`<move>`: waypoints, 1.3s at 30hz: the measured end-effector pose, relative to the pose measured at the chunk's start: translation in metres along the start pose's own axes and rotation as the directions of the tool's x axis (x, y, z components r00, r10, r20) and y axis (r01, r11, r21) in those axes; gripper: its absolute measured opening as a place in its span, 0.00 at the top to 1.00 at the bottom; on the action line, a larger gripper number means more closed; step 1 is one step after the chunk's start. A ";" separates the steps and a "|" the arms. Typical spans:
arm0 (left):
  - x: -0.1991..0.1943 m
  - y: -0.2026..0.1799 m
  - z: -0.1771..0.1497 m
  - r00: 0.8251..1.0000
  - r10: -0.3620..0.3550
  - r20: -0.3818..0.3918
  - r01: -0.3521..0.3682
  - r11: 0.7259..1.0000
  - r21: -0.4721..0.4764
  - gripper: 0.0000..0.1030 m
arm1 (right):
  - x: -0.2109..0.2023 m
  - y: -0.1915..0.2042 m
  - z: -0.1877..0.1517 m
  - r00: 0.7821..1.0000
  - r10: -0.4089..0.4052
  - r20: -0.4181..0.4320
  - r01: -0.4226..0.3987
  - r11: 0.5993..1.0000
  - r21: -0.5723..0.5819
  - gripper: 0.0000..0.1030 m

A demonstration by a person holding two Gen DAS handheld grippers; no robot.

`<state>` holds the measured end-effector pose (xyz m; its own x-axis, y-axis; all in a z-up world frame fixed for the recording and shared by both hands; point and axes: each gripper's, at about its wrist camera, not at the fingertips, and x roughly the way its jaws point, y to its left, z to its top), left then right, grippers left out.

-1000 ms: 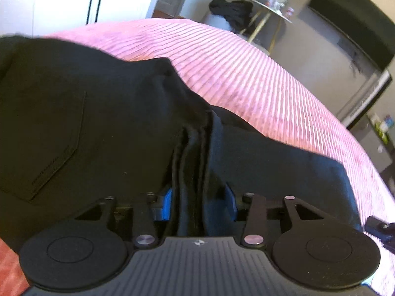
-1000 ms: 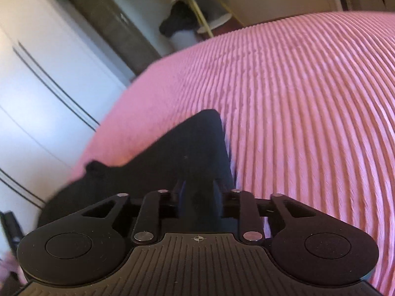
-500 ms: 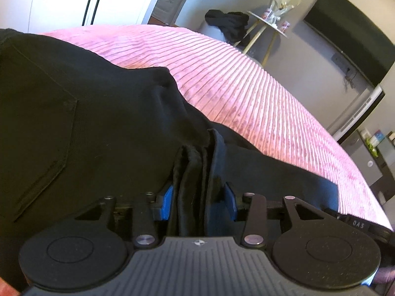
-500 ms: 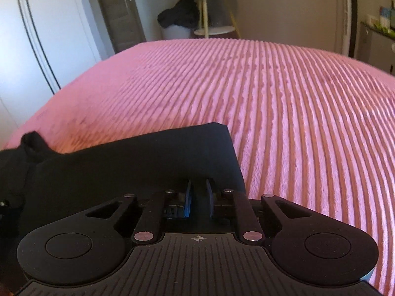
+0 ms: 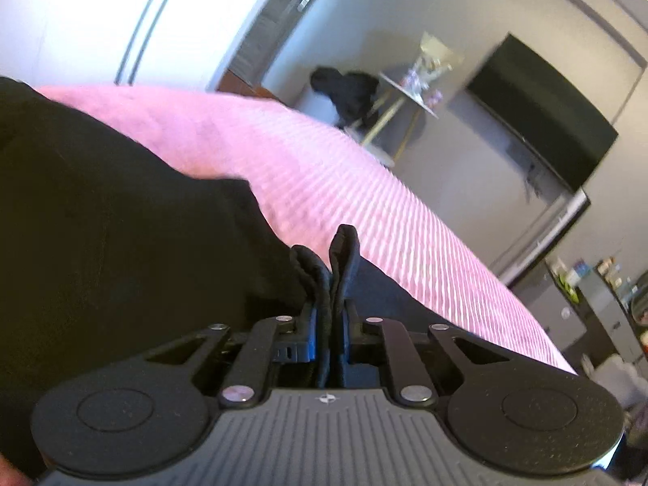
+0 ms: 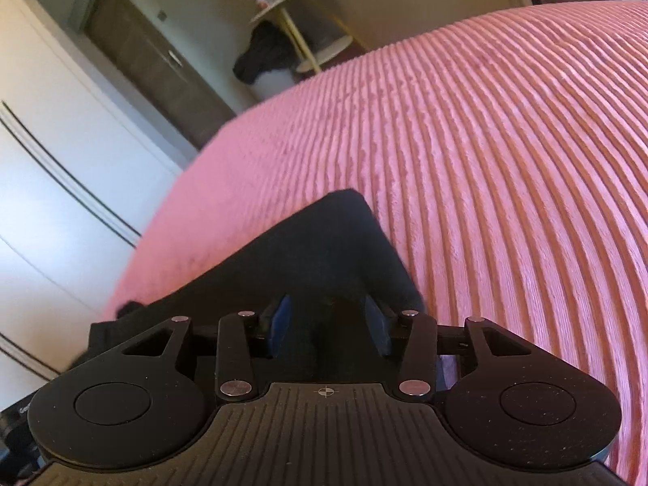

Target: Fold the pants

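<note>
Black pants (image 5: pixel 121 243) lie spread on a pink ribbed bedcover (image 5: pixel 344 186). My left gripper (image 5: pixel 330 324) is closing on a bunched fold of the pants; the pads pinch it tight and the fold sticks up between them. In the right wrist view a flat end of the pants (image 6: pixel 324 251) lies on the bedcover (image 6: pixel 486 162), its corner pointing away from me. My right gripper (image 6: pixel 328 320) sits over that end with its jaws opening; the blue pads (image 6: pixel 281 322) stand wide apart, with dark cloth low between them and not pressed.
Beyond the bed stands a small round side table (image 5: pixel 409 97) with a dark garment (image 5: pixel 348 93) heaped beside it. A dark screen (image 5: pixel 542 109) hangs on the wall at right. White wardrobe doors (image 6: pixel 48 154) and a brown door (image 6: pixel 150 60) line the left.
The left jaws closed from a loose hold to a tight pinch on the fold, and that gripper rose. The right jaws narrowed, then spread wide, letting go of the cloth.
</note>
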<state>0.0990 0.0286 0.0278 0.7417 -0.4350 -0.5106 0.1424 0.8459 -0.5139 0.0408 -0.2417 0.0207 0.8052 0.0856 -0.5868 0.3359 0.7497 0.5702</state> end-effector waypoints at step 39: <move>-0.166 0.173 0.041 0.865 0.463 0.192 -0.329 0.814 -0.479 0.04 | 0.029 0.005 -0.007 0.993 0.018 -0.116 -0.017 1.000 0.008 0.46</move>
<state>0.0278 0.2596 0.0522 0.8337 0.0747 -0.5471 -0.4421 0.6839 -0.5804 0.0628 -0.2304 0.0023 0.7488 0.1744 -0.6394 0.3262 0.7428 0.5846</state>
